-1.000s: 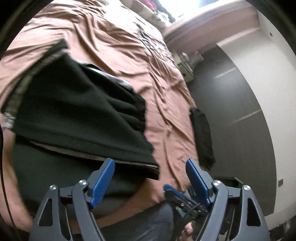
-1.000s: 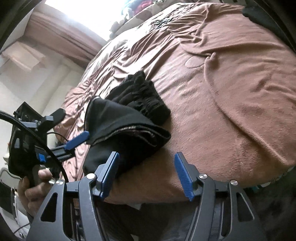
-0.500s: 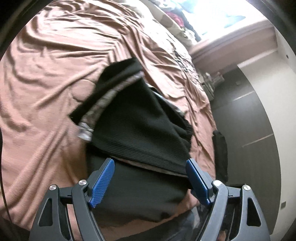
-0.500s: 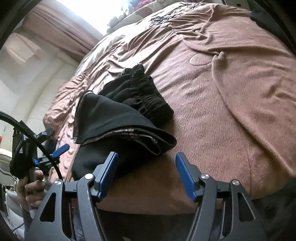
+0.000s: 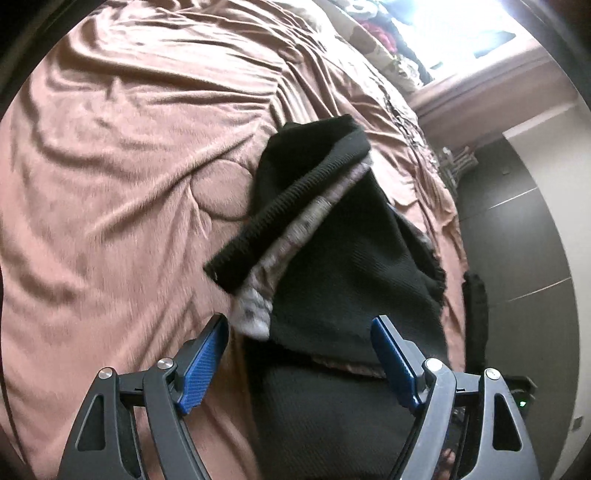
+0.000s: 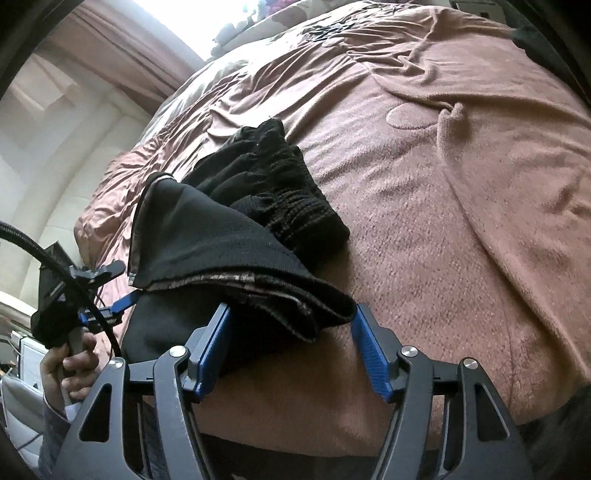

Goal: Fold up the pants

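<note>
The black pants lie folded in layers on the brown bedspread, with a pale inner lining showing along one turned edge. My left gripper is open and empty, hovering just above the near end of the pants. In the right wrist view the pants show as a stacked pile with the gathered waistband at the far end. My right gripper is open, its blue pads either side of the pile's near folded edge. The left gripper shows there too, held in a hand at the left.
Another dark garment hangs at the bed's right edge above a dark floor. Pillows and clutter sit by the bright window at the bed's far end. A white wall stands to the left in the right wrist view.
My left gripper has swung left over the bed, so the pants now sit centre-right in its view. My right gripper has moved closer to the pile's near edge. Both stay open.
</note>
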### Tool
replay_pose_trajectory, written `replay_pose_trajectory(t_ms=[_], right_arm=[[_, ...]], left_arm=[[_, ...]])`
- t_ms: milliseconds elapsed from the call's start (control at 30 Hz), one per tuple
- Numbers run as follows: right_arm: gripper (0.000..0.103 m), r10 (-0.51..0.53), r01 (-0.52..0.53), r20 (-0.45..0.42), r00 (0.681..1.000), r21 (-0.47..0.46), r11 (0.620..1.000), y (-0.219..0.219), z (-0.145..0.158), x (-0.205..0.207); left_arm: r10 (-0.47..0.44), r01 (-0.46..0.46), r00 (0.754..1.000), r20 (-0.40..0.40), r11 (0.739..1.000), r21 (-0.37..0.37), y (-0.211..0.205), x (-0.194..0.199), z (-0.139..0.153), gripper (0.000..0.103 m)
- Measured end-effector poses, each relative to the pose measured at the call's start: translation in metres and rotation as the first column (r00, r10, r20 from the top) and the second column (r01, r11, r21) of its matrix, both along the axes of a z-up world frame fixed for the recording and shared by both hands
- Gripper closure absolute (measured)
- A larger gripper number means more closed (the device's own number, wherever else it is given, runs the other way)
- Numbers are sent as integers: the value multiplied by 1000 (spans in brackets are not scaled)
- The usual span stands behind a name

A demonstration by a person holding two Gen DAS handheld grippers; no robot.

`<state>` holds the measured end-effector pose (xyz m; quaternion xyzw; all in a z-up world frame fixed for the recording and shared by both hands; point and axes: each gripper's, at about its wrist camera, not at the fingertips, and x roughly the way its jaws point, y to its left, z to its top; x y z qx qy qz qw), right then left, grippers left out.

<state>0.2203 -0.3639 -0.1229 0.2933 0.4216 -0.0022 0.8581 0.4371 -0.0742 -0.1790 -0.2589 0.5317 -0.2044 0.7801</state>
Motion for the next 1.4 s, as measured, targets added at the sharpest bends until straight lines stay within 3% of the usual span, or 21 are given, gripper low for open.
replay_pose_trajectory(t_ms=[233,400,533,567,667,767,1133,1400], right_arm=[[40,11,-11,22,1000,-16,1000,-3,-3,5],[40,24,-22,51,998,-32,999,-3,-4,8],[41,34,-30,71,997,-47,998,-3,-4,5],[51,41,-37,75,996,-51,998,-2,-4,5],[76,70,-66,76,995,-53,996,0,-3,3],[92,64,-60,76,995,-46,997,-4,-2,-2],[96,61,-61,119,991,-8,998,-7,9,-20],[96,82,-86,137,987,20,996,-11,7,-27]], left_arm=[[47,-49,997,60,998,30,7,18,-2,25],[14,-18,997,79,999,50,7,16,1,44],[-11,7,998,63,997,71,7,13,1,77],[-14,9,998,63,997,73,7,13,2,87],[-11,9,998,62,999,40,11,13,11,93],[-14,13,995,96,1000,11,9,12,31,94],[-45,65,987,157,990,-127,-21,42,100,95],[-58,82,985,162,986,-147,-51,79,122,95]])
